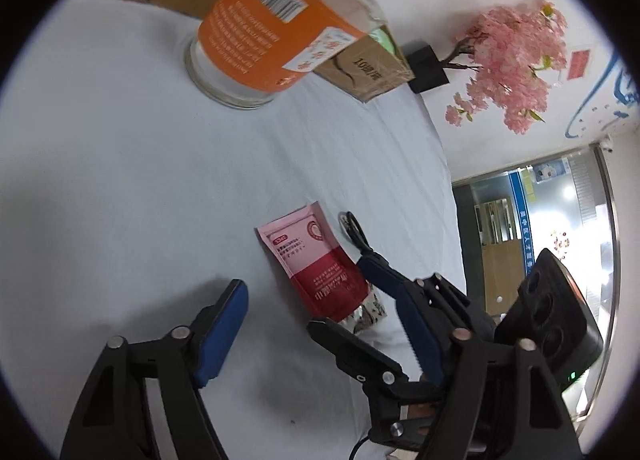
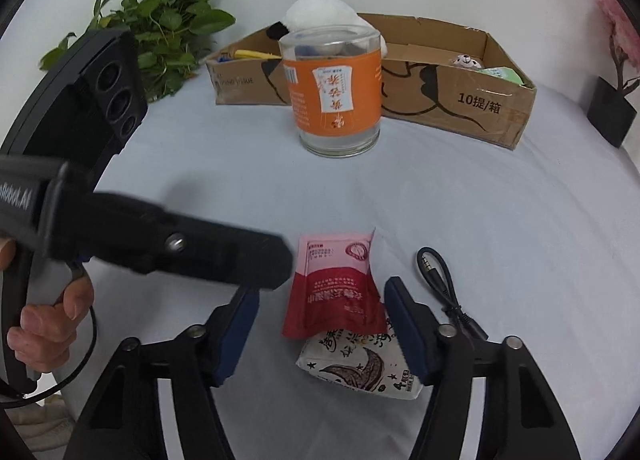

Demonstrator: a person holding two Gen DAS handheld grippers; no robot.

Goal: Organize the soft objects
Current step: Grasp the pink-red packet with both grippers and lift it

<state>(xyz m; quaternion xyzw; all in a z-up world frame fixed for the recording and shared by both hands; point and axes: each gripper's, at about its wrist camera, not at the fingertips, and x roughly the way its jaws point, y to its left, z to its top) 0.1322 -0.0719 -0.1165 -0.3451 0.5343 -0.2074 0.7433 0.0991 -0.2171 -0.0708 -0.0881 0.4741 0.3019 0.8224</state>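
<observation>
Flat red-and-pink foil sachet lies on the pale-clothed surface, its near end overlapping a white printed snack pouch. Both sit between the right gripper fingers, part-spread, not touching. Left gripper fingers spread, empty, sachet just ahead.

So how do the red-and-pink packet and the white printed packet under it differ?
The red-and-pink packet lies on top, fully visible; the white printed packet sits beneath, partly covered. The first is flat and slim, the second puffier. Both are soft sachets on the white tablecloth, between the right gripper's fingers.
</observation>
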